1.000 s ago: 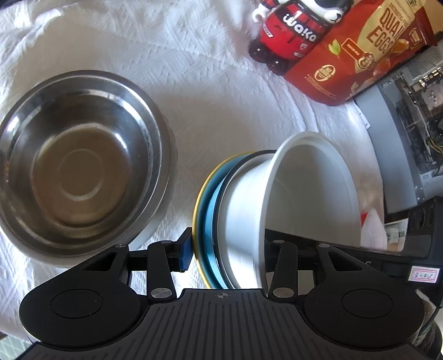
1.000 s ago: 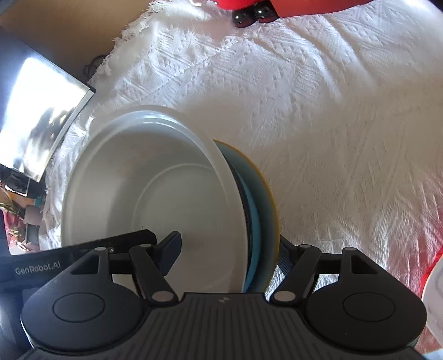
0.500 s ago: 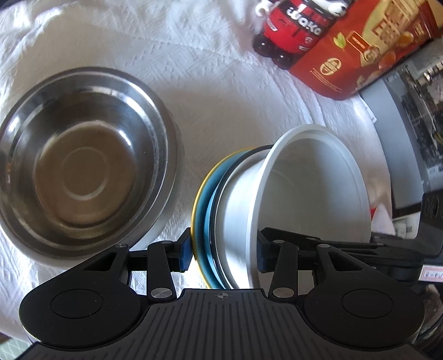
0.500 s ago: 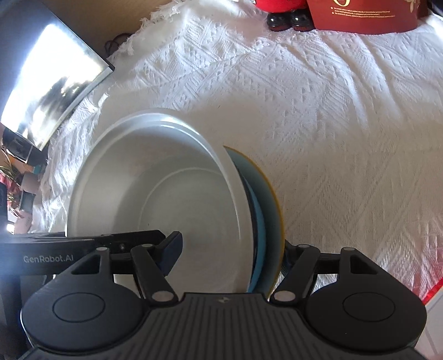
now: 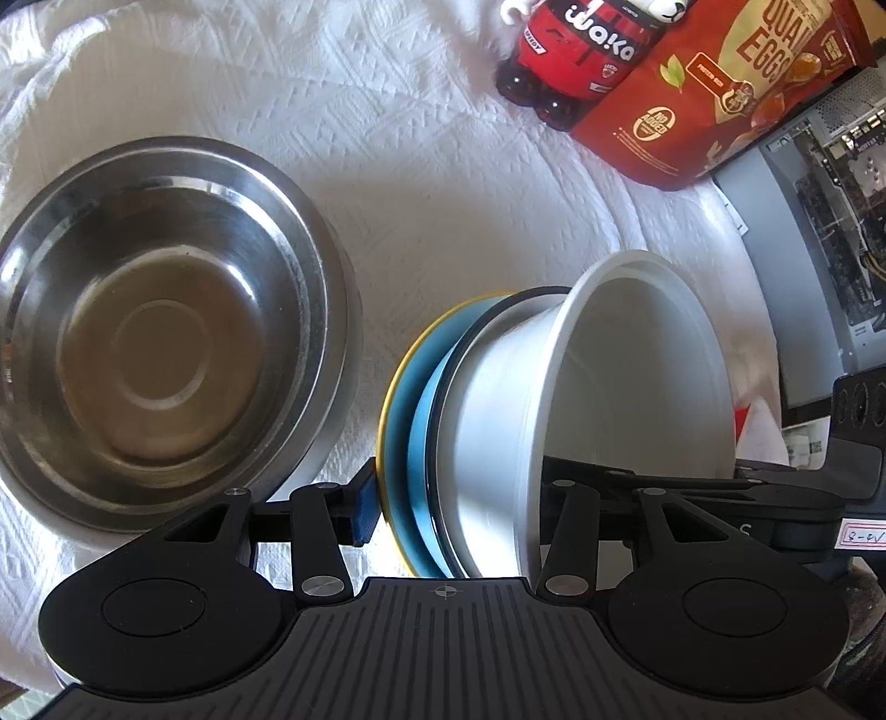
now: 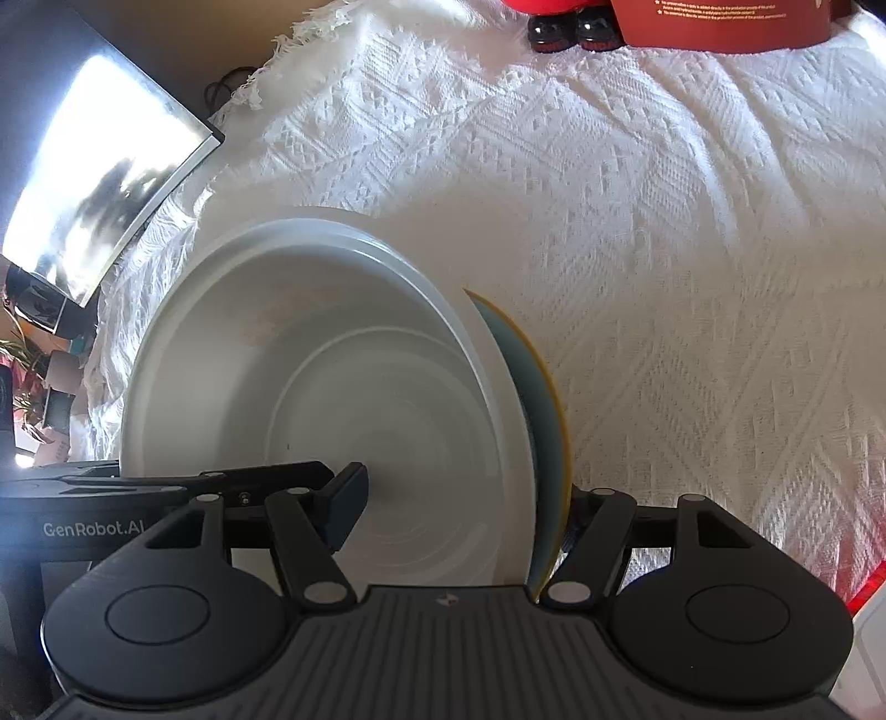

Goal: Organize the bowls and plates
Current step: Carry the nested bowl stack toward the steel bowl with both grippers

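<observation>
A stack of a white bowl [image 5: 620,399] on a blue plate [image 5: 404,421] with a yellow rim is held on edge above the white cloth. My left gripper [image 5: 454,504] is shut across the stack, one pad on the plate's back and the other inside the bowl. My right gripper [image 6: 459,515] is shut on the same stack from the opposite side; the white bowl [image 6: 332,387] and the plate's edge [image 6: 545,399] sit between its fingers. A steel bowl [image 5: 155,338] rests on the cloth to the left of the stack.
A red soda bottle [image 5: 581,50] and a red quail-egg bag [image 5: 731,83] stand at the back. A grey computer case [image 5: 819,232] is at the right. In the right wrist view a shiny panel [image 6: 94,183] lies past the cloth's fringed left edge.
Both grippers keep their hold on the stack. The views have shifted slightly; the stack has moved a little over the cloth, still beside the steel bowl.
</observation>
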Motion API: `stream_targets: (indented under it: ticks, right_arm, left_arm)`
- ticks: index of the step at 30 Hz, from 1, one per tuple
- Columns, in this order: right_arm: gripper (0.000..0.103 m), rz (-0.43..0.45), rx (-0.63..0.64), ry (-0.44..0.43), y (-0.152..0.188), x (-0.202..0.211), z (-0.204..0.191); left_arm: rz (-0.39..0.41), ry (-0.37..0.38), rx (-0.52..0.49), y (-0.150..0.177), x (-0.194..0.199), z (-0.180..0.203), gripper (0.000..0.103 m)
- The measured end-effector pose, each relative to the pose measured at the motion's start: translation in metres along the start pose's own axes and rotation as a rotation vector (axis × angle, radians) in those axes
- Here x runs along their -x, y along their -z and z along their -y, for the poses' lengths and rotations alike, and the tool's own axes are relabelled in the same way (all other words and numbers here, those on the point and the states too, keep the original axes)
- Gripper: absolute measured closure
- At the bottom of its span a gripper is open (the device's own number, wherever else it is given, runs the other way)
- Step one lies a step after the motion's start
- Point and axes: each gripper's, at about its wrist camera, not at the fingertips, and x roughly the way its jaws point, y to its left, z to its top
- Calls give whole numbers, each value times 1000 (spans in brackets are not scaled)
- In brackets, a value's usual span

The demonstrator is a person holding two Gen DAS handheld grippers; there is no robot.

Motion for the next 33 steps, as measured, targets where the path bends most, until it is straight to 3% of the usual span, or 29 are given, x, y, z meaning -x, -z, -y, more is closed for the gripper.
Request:
stream_targets:
  ticks: [7, 33]
  right_arm:
    - [35, -14, -31, -42, -2, -1, 6]
    - [37, -36, -14, -23, 9, 3, 4]
  left_arm:
    - [-17, 39, 33, -3, -4, -5, 49]
    - [-44, 32, 16, 8, -4, -1, 49]
